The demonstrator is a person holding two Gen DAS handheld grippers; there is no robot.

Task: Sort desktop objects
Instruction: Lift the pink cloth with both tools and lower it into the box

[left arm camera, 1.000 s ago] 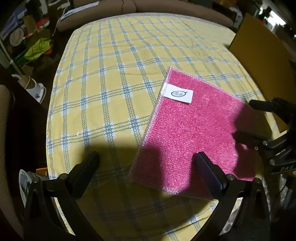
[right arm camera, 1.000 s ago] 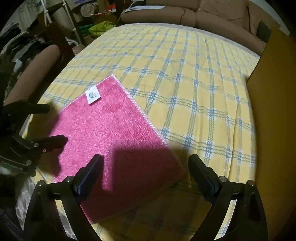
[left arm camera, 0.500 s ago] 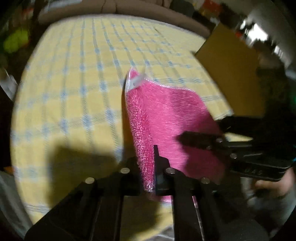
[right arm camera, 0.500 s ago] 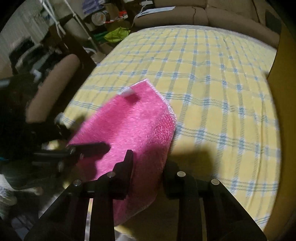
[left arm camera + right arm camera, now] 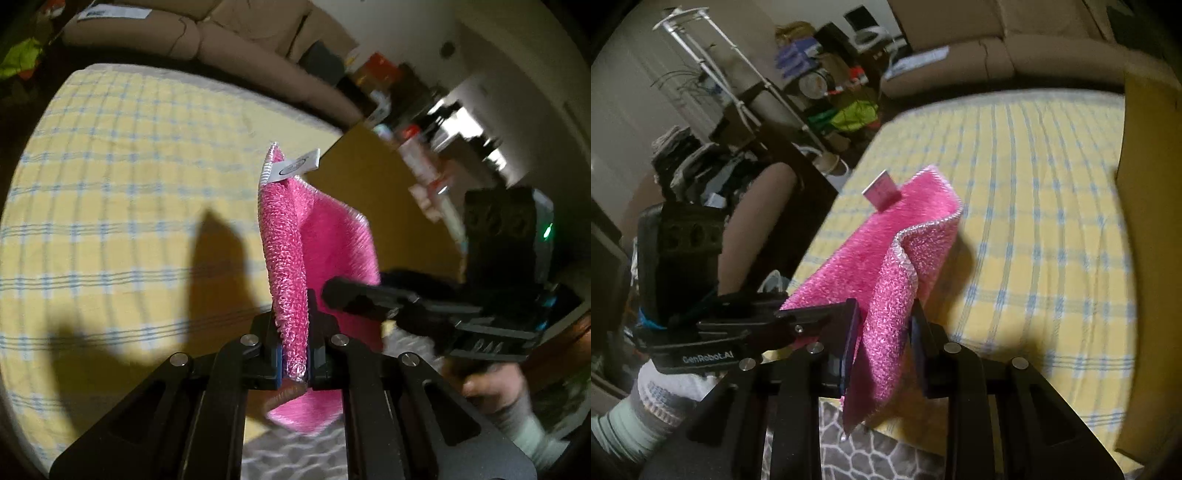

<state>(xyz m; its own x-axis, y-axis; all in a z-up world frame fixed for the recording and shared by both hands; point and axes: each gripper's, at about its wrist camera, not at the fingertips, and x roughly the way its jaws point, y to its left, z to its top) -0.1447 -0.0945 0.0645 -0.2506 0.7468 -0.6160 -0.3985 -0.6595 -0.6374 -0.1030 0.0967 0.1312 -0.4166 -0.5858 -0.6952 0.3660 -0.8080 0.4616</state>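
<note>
- The pink cloth [image 5: 284,258] is lifted clear of the yellow checked tablecloth [image 5: 110,206], held up in the air between the two grippers
- Left gripper [image 5: 294,350]: its jaws are closed tight on one near corner of the cloth, and the knitted edge runs up and away from them
- Right gripper [image 5: 882,332]: its jaws are clamped on the other near corner, with a fold of the cloth bunched between them and a short tail hanging below
- Seen from the right wrist camera, the cloth [image 5: 886,229] sags into a trough between the two grips, its silver-stitched hem curling over near the right jaws
- A white label [image 5: 297,167] stands up from the far corner of the cloth; in the right view the same label [image 5: 881,192] sticks up at the far edge
- In the left view the right gripper [image 5: 340,291] reaches in from the right, touching the cloth
- A mustard-yellow board [image 5: 1148,221] stands at the right edge of the tabletop
- A brown sofa [image 5: 229,40] lies beyond the far end of the tabletop
</note>
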